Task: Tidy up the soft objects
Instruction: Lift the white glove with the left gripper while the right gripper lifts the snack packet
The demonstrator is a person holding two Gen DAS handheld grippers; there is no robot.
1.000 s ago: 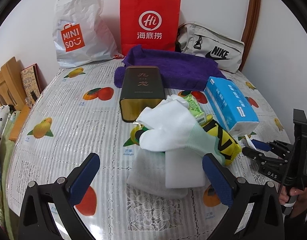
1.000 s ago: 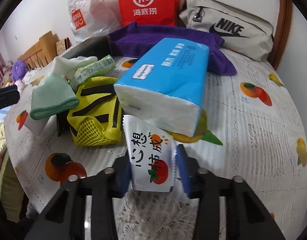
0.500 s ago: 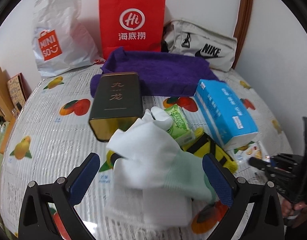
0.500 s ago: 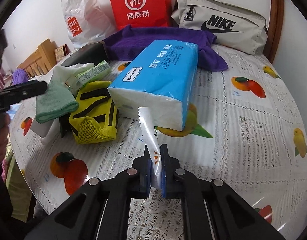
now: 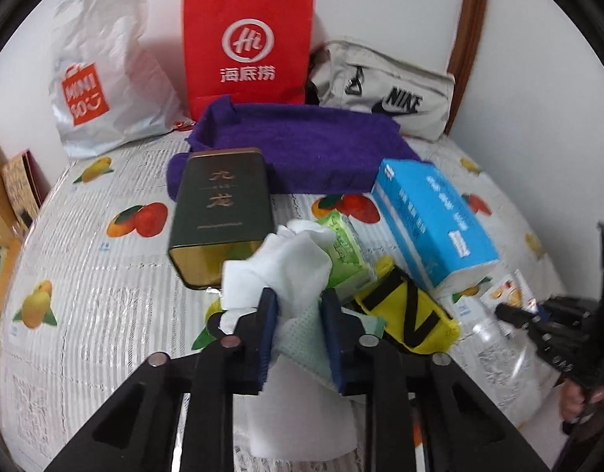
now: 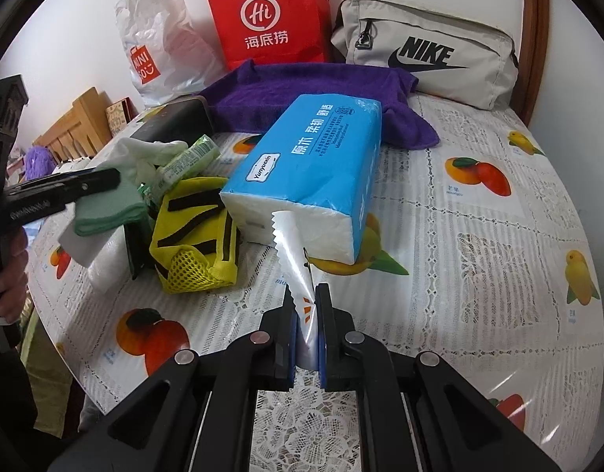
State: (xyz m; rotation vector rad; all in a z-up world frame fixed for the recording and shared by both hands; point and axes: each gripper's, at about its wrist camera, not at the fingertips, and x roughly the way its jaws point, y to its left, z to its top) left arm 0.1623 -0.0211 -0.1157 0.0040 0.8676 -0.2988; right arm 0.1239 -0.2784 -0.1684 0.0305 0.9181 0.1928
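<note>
1. Progress, judged: early. Two items gripped, nothing yet sorted; most soft goods remain in a loose heap near the middle of the counter [image 6: 479, 244].
2. Left gripper [image 5: 298, 314]: jaws just been closing, now narrow, clamped on the white sock [image 5: 286, 263] at its mint-green cuff, fabric bunched between the pads.
3. Right gripper [image 6: 305, 306]: fully pinched on the small tissue packet [image 6: 298, 259], a thin glossy white sachet with a serrated top edge and orange print, lifted edge-on just in front of the blue tissue pack [image 6: 313, 165].
4. Heap contents: yellow mesh pouch [image 6: 196, 236] with black stripes, green tissue packet [image 6: 192, 157], white foam-like pad under the sock.
5. Remaining, judged: placing both held items, then clearing the heap.
6. Behind the heap: dark green tin [image 5: 223, 204] and folded purple towel [image 5: 302, 141], lying flat.
7. Against the wall: red paper bag [image 5: 247, 43], white plastic bag [image 5: 101, 78], grey Nike pouch [image 5: 384, 90].
</note>
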